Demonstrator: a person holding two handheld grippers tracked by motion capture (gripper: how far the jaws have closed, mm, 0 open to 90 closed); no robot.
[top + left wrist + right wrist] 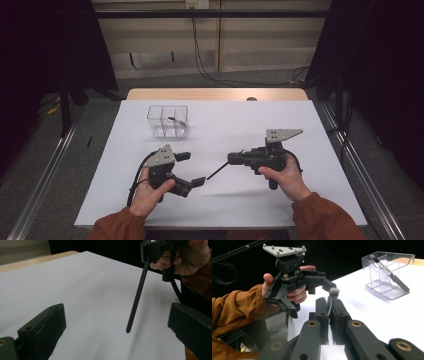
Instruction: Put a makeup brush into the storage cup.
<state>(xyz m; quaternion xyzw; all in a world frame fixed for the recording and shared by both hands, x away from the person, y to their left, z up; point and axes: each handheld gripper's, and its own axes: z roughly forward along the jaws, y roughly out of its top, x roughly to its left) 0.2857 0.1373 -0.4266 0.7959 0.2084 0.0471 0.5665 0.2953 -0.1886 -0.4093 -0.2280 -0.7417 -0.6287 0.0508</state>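
brush (pixel 136 298) — slim black tapered handle, soft grey tuft.

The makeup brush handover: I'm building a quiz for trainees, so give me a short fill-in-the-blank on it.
1. The right gripper is shut on a slim black ____.
2. The left gripper has its jaws ____.
3. The clear organiser already holds ____ brush.
4. The table has a ____ top.

Missing words: brush; open; one; white
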